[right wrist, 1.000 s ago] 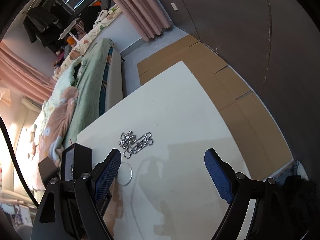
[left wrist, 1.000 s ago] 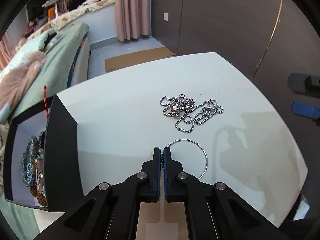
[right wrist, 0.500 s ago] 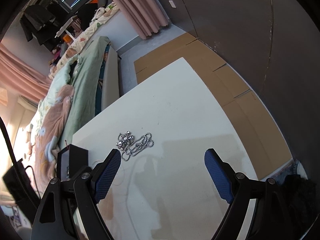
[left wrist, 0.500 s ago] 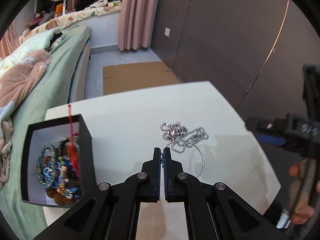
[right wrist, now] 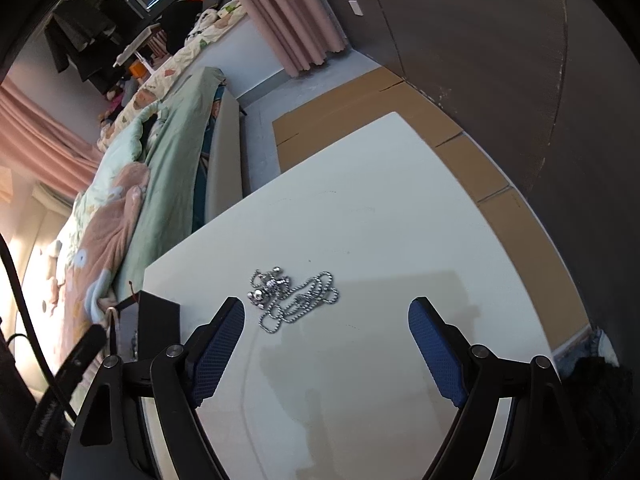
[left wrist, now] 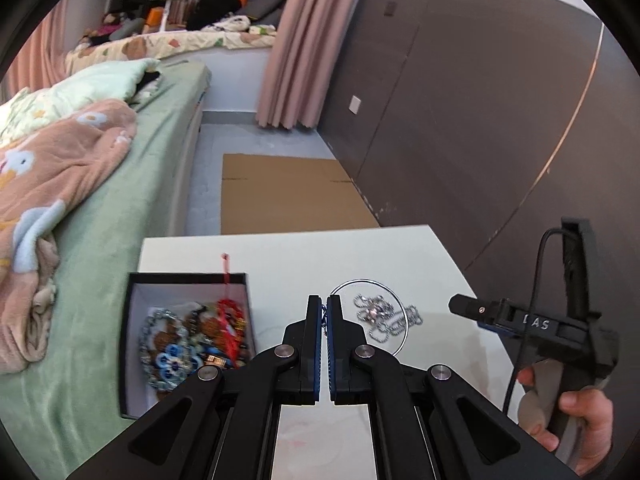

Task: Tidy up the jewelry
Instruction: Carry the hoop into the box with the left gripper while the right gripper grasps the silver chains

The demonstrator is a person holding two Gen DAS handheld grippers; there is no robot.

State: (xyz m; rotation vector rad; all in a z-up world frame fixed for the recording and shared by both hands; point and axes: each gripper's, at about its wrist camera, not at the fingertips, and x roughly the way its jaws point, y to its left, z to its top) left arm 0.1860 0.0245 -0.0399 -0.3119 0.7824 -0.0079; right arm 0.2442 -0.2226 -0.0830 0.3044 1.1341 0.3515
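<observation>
On the white table a black box of jewelry sits at the bed-side edge, the right gripper hangs jaws apart above a heaped chain, and the left gripper, clamped on a thin bangle, holds it off the table.

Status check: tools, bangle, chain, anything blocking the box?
Left tool shut on silver bangle, lifted. Right tool open, empty, over ball chain on table. Box open, path clear.
</observation>
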